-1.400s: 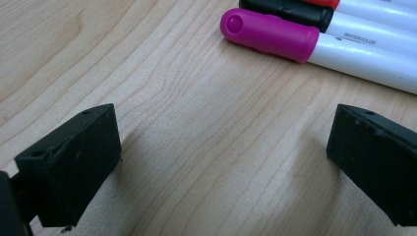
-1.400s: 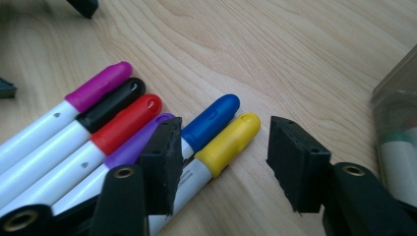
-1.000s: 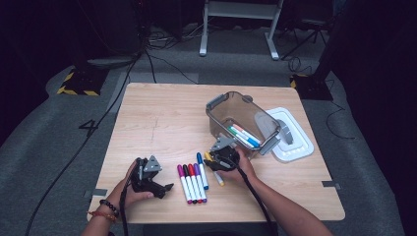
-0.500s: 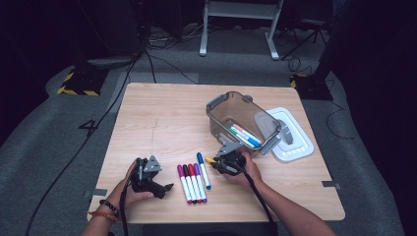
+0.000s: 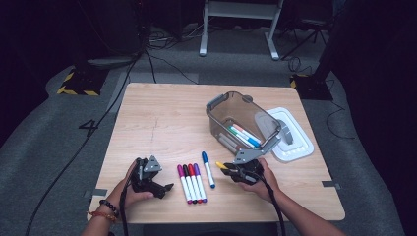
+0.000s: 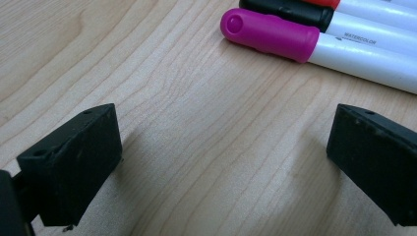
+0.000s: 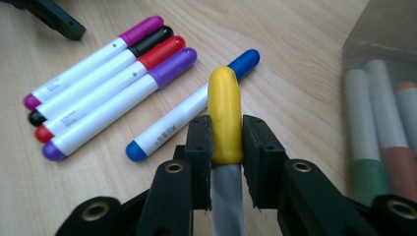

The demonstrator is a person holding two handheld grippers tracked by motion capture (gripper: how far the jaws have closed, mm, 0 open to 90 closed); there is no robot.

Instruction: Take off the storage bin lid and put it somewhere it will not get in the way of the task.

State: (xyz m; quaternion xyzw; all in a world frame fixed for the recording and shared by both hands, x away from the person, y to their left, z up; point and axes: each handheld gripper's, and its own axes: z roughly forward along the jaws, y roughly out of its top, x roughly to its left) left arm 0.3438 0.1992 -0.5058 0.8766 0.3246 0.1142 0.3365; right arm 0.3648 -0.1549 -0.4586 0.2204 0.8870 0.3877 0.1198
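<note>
We see the right hand-held gripper (image 7: 226,142) clenched on a yellow marker (image 7: 224,115) near the desk's (image 5: 162,118) front edge; the left hand-held gripper (image 6: 216,162) gapes empty.

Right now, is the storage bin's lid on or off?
Off. The bin stands open with markers inside; its lid lies flat on the table beside it.

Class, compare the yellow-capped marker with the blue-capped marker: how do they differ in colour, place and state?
The yellow-capped marker has a yellow cap; the blue-capped marker has blue at both ends. The yellow one is clamped in the right gripper; the blue one lies free on the table. Both have pale barrels.
</note>
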